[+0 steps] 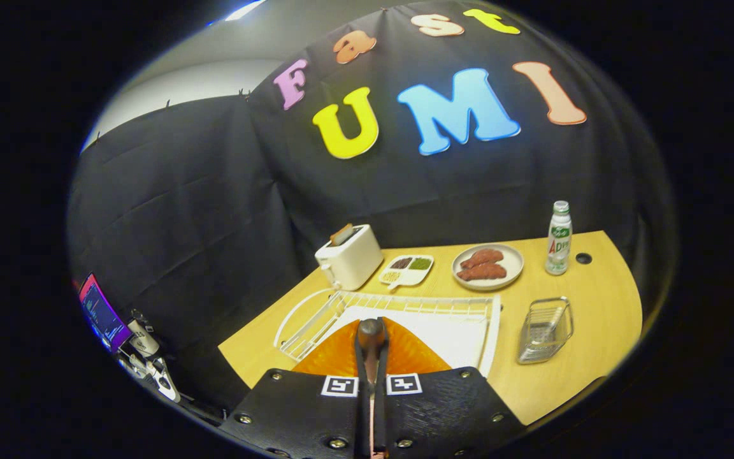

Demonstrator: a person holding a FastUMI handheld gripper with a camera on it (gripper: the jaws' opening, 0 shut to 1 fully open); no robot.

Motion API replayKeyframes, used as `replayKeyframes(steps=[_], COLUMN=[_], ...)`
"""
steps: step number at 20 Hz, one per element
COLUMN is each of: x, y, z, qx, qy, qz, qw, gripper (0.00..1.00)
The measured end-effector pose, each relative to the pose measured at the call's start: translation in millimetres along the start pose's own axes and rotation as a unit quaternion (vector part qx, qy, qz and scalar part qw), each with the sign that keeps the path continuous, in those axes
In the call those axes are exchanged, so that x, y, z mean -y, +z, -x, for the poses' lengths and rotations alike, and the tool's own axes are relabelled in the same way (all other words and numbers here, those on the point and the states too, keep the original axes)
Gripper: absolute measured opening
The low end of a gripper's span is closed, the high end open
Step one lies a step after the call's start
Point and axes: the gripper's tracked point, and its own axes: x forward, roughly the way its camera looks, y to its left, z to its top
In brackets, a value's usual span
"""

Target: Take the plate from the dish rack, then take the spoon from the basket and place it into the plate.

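While the gripper [371, 347] hung above the near edge of the pale wooden table [603, 331], its two fingers were drawn almost together, clamped on the rim of a ribbed, translucent orange plate [405, 357] that fanned out to either side of them. A rounded metallic handle end, apparently the spoon [371, 330], stood up between the fingertips, though whether the fingers pressed on it could not be told. Just beyond the plate lay the white wire dish rack [399, 306], its thin bars curving round a flat white tray. To the right of the rack sat a small, clear, square-walled basket [544, 330] with a thin wire handle. Farther back stood a boxy white toaster [349, 256] with a slice poking from its slot, a white compartment dish [406, 269] of dark and green fillings, a round pale plate of reddish sausages [487, 266], and an upright plastic bottle [559, 238] with a green cap.
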Motion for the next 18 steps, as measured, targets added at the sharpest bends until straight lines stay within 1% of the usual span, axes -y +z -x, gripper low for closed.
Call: replayKeyframes(steps=[4, 7, 12, 16, 18], x=[-34.8, -55.4, -79.3, -80.6, -81.7], y=[-60.7, -87.4, -109.7, -123.5, -122.2], z=[-11.8, -19.4, -30.3, -31.5, -30.0], qx=[-0.049, -0.064, -0.073, -0.074, -0.059], qy=[0.020, 0.026, 0.032, 0.028, 0.030], qz=[0.019, 0.043, 0.066, 0.083, 0.088], qw=[0.998, 0.997, 0.995, 0.993, 0.994], gripper=[0.02, 0.02, 0.02, 0.02, 0.02])
